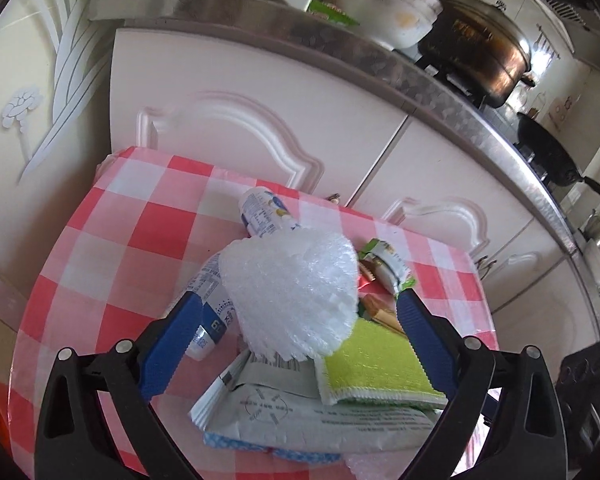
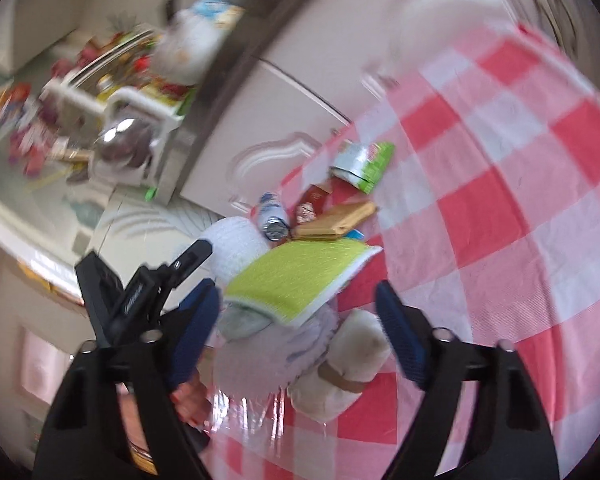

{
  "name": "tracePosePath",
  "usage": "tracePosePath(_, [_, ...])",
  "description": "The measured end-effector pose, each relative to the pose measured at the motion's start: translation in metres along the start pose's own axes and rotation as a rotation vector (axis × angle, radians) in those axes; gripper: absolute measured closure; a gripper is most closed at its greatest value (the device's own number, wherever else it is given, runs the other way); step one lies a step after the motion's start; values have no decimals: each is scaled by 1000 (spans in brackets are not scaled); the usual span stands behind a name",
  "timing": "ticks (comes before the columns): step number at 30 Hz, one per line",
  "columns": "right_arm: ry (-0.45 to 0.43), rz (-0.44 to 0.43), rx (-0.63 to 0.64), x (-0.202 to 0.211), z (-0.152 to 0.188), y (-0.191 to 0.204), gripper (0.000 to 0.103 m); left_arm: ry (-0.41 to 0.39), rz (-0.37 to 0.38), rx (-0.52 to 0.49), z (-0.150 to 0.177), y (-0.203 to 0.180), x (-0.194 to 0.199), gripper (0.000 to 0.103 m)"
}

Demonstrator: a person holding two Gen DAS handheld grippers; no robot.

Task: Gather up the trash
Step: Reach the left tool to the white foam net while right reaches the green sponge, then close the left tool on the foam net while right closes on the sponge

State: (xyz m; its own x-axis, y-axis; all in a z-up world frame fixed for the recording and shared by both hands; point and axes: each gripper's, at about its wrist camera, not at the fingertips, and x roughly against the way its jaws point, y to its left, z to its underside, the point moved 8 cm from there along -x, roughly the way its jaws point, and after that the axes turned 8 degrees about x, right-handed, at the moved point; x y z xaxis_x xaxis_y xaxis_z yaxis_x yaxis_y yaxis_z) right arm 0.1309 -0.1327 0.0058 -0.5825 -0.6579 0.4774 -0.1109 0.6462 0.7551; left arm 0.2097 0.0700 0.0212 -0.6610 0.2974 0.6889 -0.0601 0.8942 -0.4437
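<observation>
A heap of trash lies on the red-and-white checked tablecloth (image 1: 120, 240). A crumpled white foam sheet (image 1: 292, 292) tops it, over a yellow-green cloth (image 1: 376, 360) and a grey mailing bag (image 1: 300, 412). Two small white bottles (image 1: 260, 212) and a green wrapper (image 1: 384, 268) lie behind. My left gripper (image 1: 296, 320) is open, its blue fingers either side of the foam without touching it. In the blurred right wrist view my right gripper (image 2: 300, 320) is open around the yellow-green cloth (image 2: 300, 280), clear plastic wrap (image 2: 268, 356) and a beige banded roll (image 2: 340, 372).
White cabinet doors (image 1: 260, 92) stand directly behind the table, under a metal-edged counter (image 1: 420, 80) with pots and bowls. A brown packet (image 2: 336, 220) and a bottle (image 2: 274, 216) lie beyond the cloth. The left gripper's black frame (image 2: 140, 292) is close beside my right gripper.
</observation>
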Motion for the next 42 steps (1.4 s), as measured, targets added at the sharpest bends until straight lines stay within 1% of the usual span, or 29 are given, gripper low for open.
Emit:
tracePosePath(1, [7, -13, -34, -3, -1, -4, 27, 5, -10, 0, 1, 1, -3, 16])
tracePosePath(2, [15, -32, -65, -6, -2, -8, 27, 19, -22, 0, 2, 3, -7, 30])
tracePosePath(3, [22, -43, -94, -9, -3, -11, 27, 37, -30, 4, 4, 4, -12, 33])
tracePosePath(4, [24, -42, -106, -11, -3, -13, 27, 51, -30, 8, 7, 6, -16, 33])
tracePosePath(6, [37, -52, -134, -17, -4, -16, 27, 51, -40, 6, 9, 8, -19, 37])
tracePosePath(8, [49, -77, -167, -24, -3, -18, 27, 51, -33, 2, 10, 8, -19, 41])
tracePosePath(9, [58, -94, -188, -28, -3, -19, 27, 51, -26, 4, 11, 7, -19, 46])
tracePosePath(10, [63, -108, -200, -32, -3, -18, 27, 54, -23, 4, 11, 6, -19, 49])
tracePosePath(12, [65, -112, -208, -37, -4, -19, 27, 65, -12, 4, 13, 5, -21, 57])
tracePosePath(14, [59, -113, -207, -42, -6, -19, 27, 74, -8, -5, 17, 3, -21, 62])
tracePosePath(15, [56, -111, -205, -44, -7, -19, 33, 75, -9, -12, 18, 3, -21, 64])
tracePosePath(16, [56, -109, -205, -46, -7, -20, 44, 80, -8, -20, 21, 3, -21, 65])
tracePosePath(17, [59, -111, -210, -48, -7, -21, 50, 86, -7, -22, 23, 2, -21, 67])
tracePosePath(18, [63, -122, -224, -52, -6, -23, 61, 92, -2, -19, 25, 2, -21, 68])
tracePosePath(19, [61, -128, -231, -53, -5, -25, 65, 97, 0, -15, 28, 2, -20, 68])
tracePosePath(21, [54, -128, -223, -52, -3, -25, 69, 99, -8, -25, 32, 1, -19, 69])
tracePosePath(27, [50, -107, -205, -36, 19, -29, 72, 112, -2, -63, 52, -4, -3, 69])
tracePosePath(33, [50, -78, -172, -13, 47, -31, 73, 134, 19, -76, 83, -5, 15, 69])
tracePosePath(36, [47, -64, -139, -4, 56, -27, 73, 118, 24, -85, 94, -5, 25, 69])
tracePosePath(40, [21, -73, -80, 9, 61, -14, 74, 75, 76, -54, 97, -4, 42, 70])
tracePosePath(42, [-4, -54, -34, 18, 61, -6, 74, 42, 103, -39, 95, -3, 52, 70])
